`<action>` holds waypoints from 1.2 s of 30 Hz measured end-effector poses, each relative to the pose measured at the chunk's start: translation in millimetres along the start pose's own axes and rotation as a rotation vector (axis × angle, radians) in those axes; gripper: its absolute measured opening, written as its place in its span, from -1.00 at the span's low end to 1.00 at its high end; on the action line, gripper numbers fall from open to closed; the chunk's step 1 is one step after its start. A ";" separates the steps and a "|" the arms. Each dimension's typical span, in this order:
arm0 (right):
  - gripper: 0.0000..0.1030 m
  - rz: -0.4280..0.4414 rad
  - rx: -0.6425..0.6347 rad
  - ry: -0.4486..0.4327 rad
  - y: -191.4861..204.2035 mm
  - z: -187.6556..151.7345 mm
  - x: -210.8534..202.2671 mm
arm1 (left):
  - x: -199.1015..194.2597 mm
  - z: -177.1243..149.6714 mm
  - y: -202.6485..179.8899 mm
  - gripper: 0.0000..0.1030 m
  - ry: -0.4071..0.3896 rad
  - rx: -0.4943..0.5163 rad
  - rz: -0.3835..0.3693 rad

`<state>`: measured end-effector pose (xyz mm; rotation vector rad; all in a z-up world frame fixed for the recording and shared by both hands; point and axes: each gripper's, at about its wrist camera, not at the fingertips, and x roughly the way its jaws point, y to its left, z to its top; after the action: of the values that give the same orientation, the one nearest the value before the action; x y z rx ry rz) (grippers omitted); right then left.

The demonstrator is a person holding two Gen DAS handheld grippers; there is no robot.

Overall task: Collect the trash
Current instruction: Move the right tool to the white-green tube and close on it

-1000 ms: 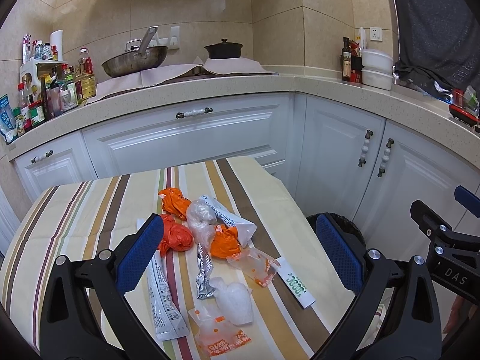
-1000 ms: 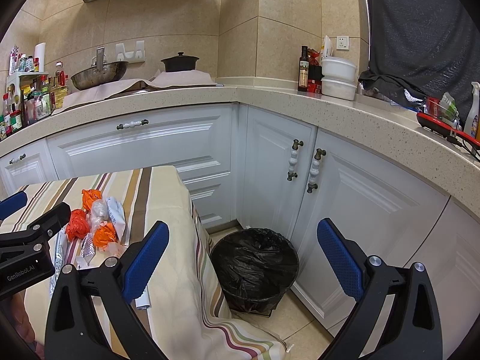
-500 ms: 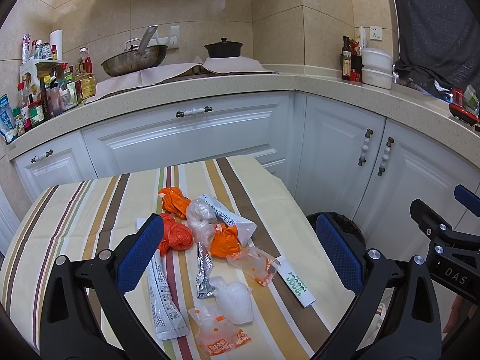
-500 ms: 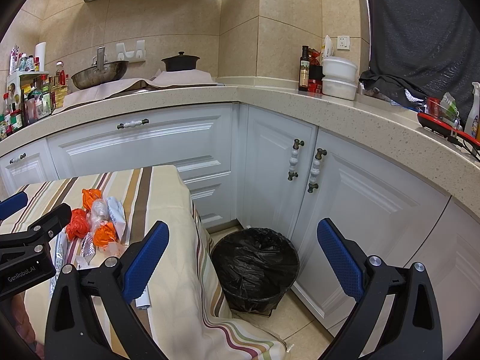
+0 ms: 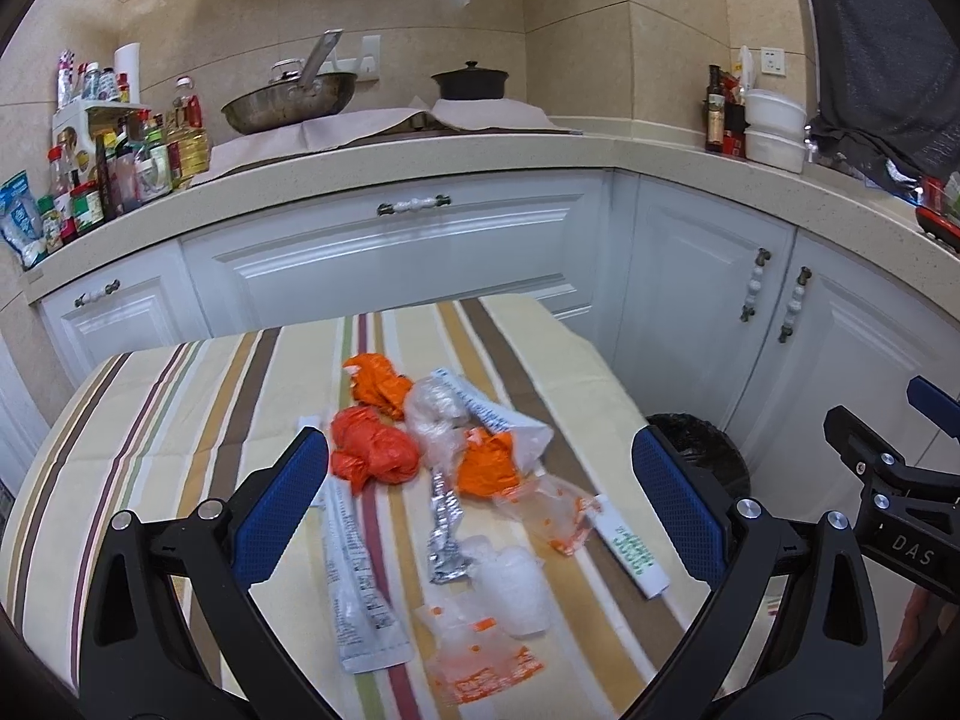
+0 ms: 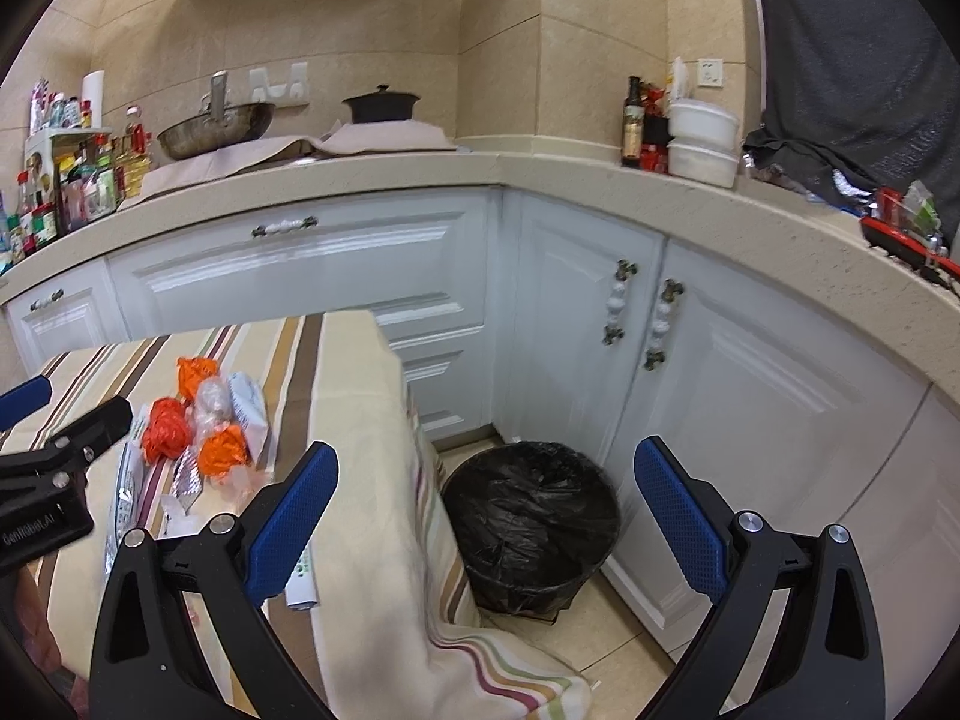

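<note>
Heaped near the middle of the striped surface (image 5: 180,396): a litter pile (image 5: 444,480) of three crumpled orange bags (image 5: 375,450), a clear plastic wad (image 5: 435,414), a white printed pouch (image 5: 504,420), a crinkled foil strip (image 5: 445,531), a long flat sachet (image 5: 354,582), clear wrappers spotted orange (image 5: 480,660), a white crumpled lump (image 5: 519,579), and a white stick pack with green print (image 5: 630,546) lying closest to the right-hand edge.

Left tongs (image 5: 480,516) spread wide, nothing between the blue pads, hovering above the near part of the pile. Right tongs (image 6: 486,516) likewise spread wide and empty, held out past the surface's edge, aimed at the floor.

From the left wrist view: every piece laid out plainly, but only a sliver of the black-lined bin (image 5: 696,444) peeking beyond the far right corner. From the right wrist view: the whole bin (image 6: 531,516) open-mouthed on the tile floor, standing in the corner just beside the white cabinet doors (image 6: 600,312), while the pile shows small and partly hidden behind the left pad.

Cloth draping over the surface's right edge down to the floor, brushing close by the bin. Open floor between that drape and the cabinets, narrow, mostly taken up by the bin. Bare striped cloth to the left and far side of the pile.
</note>
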<state>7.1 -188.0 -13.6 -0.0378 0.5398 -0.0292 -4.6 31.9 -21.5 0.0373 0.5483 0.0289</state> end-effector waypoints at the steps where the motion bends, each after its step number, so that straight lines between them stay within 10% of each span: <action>1: 0.87 0.010 -0.007 0.008 3.5 -2.9 3.5 | 1.1 -1.6 5.1 0.92 0.008 -0.007 0.012; 17: 0.81 0.200 -0.133 0.119 68.4 -51.3 46.8 | 19.0 -58.1 76.2 0.92 0.184 -0.071 0.139; 21: 0.23 0.240 -0.144 0.149 77.1 -58.8 51.7 | 18.9 -68.4 80.6 0.92 0.210 -0.082 0.127; 36: 0.22 0.261 -0.137 0.180 81.4 -64.6 57.9 | 45.8 -85.5 74.9 0.61 0.281 -0.097 0.094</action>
<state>24.9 -110.7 -102.2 -0.0988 0.7223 0.2615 -11.4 110.7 -115.0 -0.0361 0.8248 0.1539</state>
